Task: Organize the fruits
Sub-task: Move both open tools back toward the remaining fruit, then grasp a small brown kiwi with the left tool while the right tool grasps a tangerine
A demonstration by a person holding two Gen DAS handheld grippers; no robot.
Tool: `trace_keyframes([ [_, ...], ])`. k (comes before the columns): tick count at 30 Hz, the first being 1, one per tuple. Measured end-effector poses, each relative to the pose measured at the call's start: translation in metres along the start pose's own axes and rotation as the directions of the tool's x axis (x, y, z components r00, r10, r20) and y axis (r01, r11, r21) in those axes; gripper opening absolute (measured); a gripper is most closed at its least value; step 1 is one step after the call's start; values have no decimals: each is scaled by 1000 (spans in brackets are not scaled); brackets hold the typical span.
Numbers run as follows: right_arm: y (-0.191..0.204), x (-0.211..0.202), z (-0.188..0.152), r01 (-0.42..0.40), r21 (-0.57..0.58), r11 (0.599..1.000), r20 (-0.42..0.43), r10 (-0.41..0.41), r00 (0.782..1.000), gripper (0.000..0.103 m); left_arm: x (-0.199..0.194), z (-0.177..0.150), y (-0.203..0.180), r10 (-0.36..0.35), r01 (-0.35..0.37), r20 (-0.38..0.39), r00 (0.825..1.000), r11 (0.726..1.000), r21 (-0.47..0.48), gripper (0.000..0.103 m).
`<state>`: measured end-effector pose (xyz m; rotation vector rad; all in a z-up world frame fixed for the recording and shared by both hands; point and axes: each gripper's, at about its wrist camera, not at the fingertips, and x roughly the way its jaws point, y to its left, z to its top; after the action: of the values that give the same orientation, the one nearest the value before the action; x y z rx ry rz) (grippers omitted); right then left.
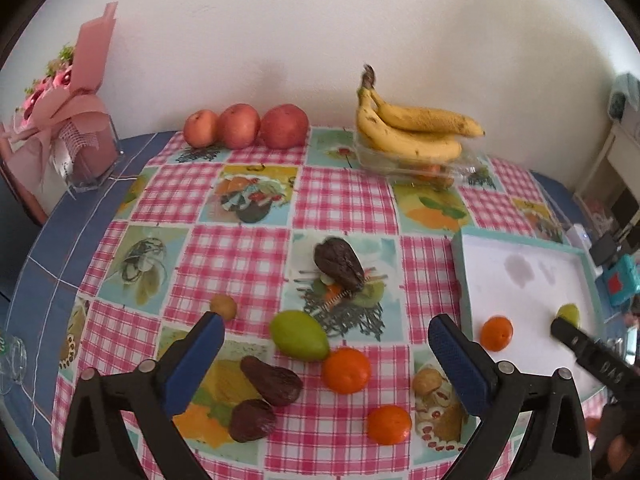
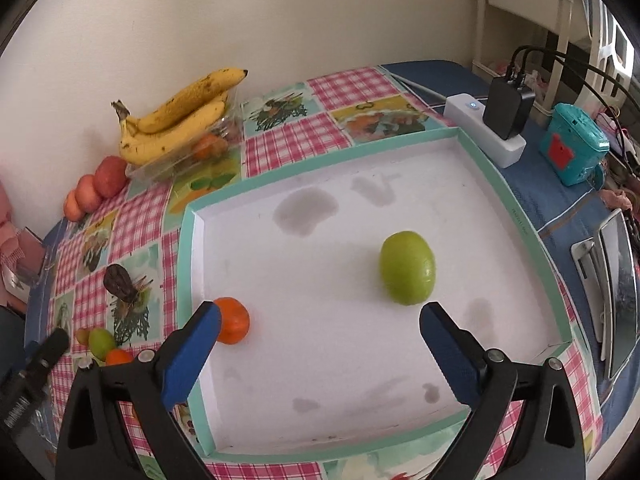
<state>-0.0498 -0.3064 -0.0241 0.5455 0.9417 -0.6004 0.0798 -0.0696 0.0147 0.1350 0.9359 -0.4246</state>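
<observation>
My left gripper (image 1: 326, 330) is open and empty above the checked cloth. Between its fingers lie a green fruit (image 1: 298, 335), two oranges (image 1: 346, 370) (image 1: 389, 425), two dark avocados (image 1: 272, 380) (image 1: 252, 420) and a small brown fruit (image 1: 223, 306). A third avocado (image 1: 339, 264) lies farther back. My right gripper (image 2: 320, 318) is open and empty over the white tray (image 2: 192, 248), which holds a green fruit (image 2: 407, 267) and an orange (image 2: 233, 320). The tray also shows in the left wrist view (image 1: 460, 256).
Three apples (image 1: 244, 125) and a banana bunch (image 1: 412, 130) on a clear plastic box stand at the back by the wall. A pink bouquet (image 1: 64, 120) is at the far left. A power strip with charger (image 2: 496, 120) and a teal device (image 2: 572, 144) sit right of the tray.
</observation>
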Motion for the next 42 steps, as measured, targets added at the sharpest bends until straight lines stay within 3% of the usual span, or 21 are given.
trace_keyframes([
  [6,13,1,-2,-34,-3,999,-6,34,999,99,-6,9,21,42,-42,32,999,999,1,103],
  [14,58,-7,-3,-111,-76,991,11,112,994,99,-24,15,70,47,-40,69,997,994,-102,103],
  [22,119,-11,-10,-181,-206,962,0,185,983,98,-28,11,120,76,-70,26,997,977,-201,102],
  [24,134,-13,-12,-212,-237,948,-7,217,976,88,-28,12,125,74,-67,25,997,976,-210,102],
  [25,140,-13,-13,-225,-248,942,-11,229,973,77,-28,12,127,74,-67,25,997,975,-210,102],
  [26,147,-13,-14,-237,-259,936,-17,240,971,75,-27,13,129,77,-71,21,997,976,-206,102],
  [29,161,-11,-17,-249,-285,926,-41,248,968,74,-21,15,132,76,-74,2,997,977,-202,102],
  [32,175,-6,-21,-262,-302,916,-73,252,965,65,-10,16,133,66,-70,-23,998,976,-204,102],
  [36,184,9,-31,-266,-310,913,-138,233,963,64,7,18,130,46,-57,-60,997,979,-195,99],
  [38,187,19,-37,-272,-310,911,-185,223,957,57,18,18,126,27,-43,-85,996,982,-185,99],
  [42,191,38,-48,-282,-299,912,-244,213,946,56,41,15,120,-1,-24,-136,991,983,-182,92],
])
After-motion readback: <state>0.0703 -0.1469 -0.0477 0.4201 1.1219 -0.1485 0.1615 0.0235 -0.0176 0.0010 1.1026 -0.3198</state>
